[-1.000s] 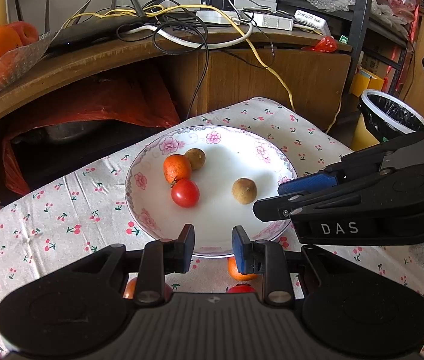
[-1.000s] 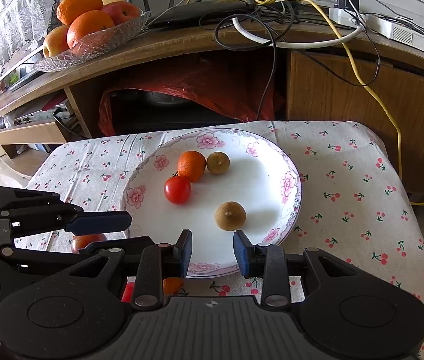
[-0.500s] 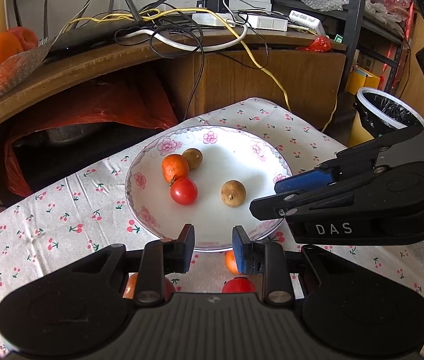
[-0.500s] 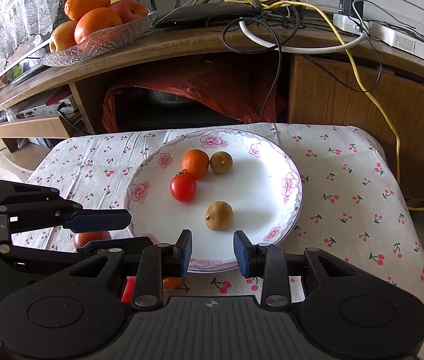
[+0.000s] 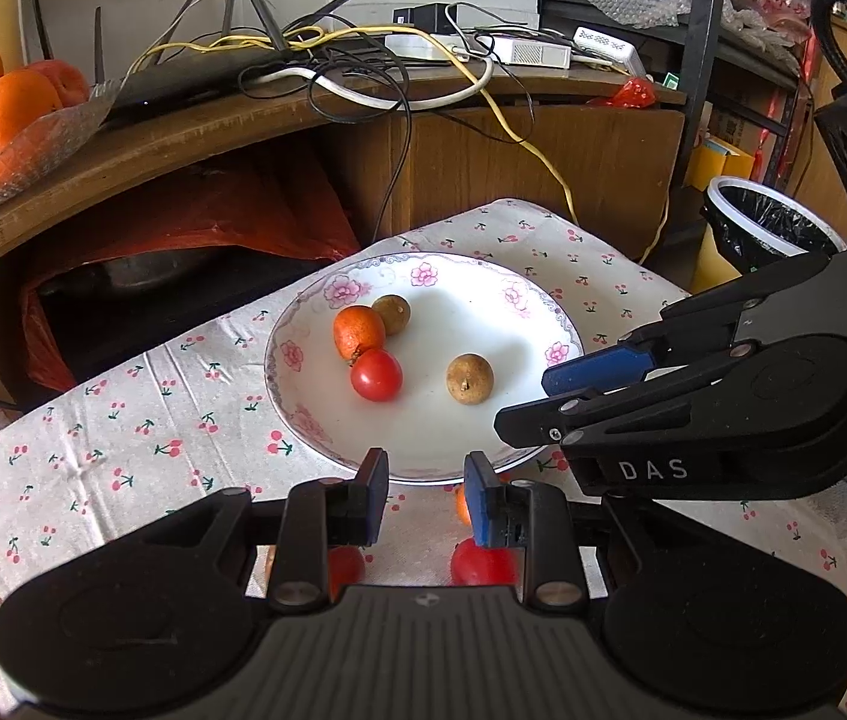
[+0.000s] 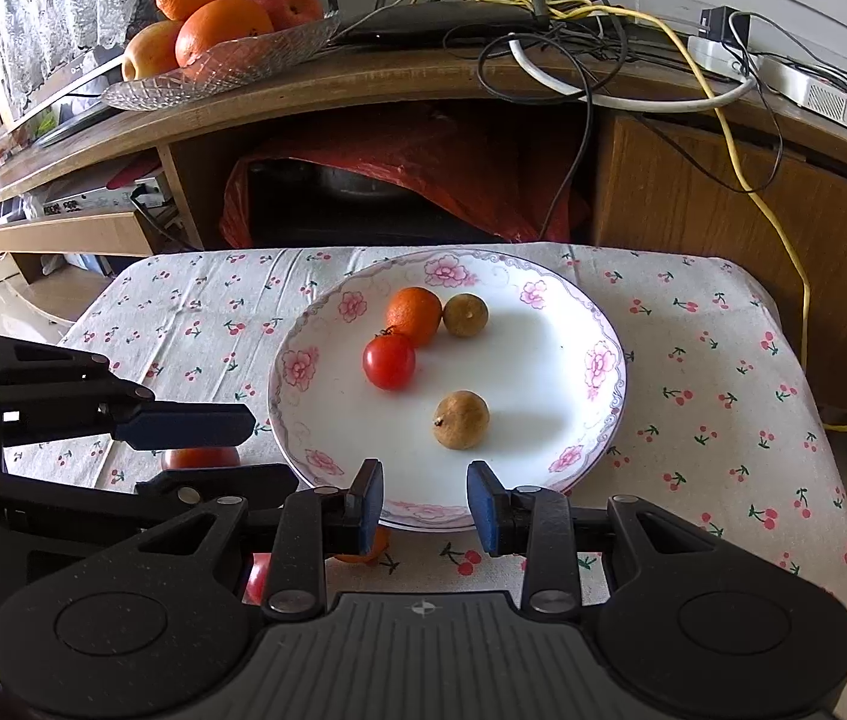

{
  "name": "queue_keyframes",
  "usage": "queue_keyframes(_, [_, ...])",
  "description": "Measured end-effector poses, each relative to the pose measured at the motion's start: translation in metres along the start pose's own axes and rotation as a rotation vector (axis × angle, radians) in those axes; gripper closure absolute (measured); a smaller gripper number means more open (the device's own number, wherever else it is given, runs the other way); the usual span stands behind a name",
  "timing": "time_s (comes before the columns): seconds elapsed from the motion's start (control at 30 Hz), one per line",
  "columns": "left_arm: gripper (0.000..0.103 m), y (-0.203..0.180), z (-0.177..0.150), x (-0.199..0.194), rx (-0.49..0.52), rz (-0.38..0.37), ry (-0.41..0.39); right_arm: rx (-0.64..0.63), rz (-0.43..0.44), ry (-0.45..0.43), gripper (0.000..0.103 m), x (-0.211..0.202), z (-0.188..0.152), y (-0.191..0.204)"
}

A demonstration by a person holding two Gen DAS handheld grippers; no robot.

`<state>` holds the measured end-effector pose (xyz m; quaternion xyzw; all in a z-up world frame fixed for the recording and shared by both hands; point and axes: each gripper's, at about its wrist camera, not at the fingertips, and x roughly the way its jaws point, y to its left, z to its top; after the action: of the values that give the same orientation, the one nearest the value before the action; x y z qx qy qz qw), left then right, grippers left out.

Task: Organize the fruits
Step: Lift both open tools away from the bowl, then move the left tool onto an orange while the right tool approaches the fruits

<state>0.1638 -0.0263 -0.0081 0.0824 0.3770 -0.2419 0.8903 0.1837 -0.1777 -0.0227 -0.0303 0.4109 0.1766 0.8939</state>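
I see the cherry-print tablecloth (image 6: 723,360), the floral plate (image 6: 603,360) at its middle. Both my grippers, left (image 5: 426,489) and right (image 6: 423,501), hang open and empty at the plate's near rim. On it: mandarin (image 6: 414,315), tomato (image 6: 389,361), two brown fruits (image 6: 460,420).

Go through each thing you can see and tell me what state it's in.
Left gripper: open, empty.
Right gripper: open, empty.
Plate: upright, holding four fruits.
Tomato: on plate, touching the orange.
Near brown fruit: on plate, alone.
Loose tomato: on cloth, off plate.
Bin: open, bag-lined.
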Motion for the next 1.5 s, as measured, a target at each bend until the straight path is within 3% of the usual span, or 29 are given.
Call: queue_keyframes(1.5, [0.067,0.008,-0.037,-0.045,0.029,-0.025,0.011,-0.1,0.049,0.028,0.074,-0.013,-0.015,0.049])
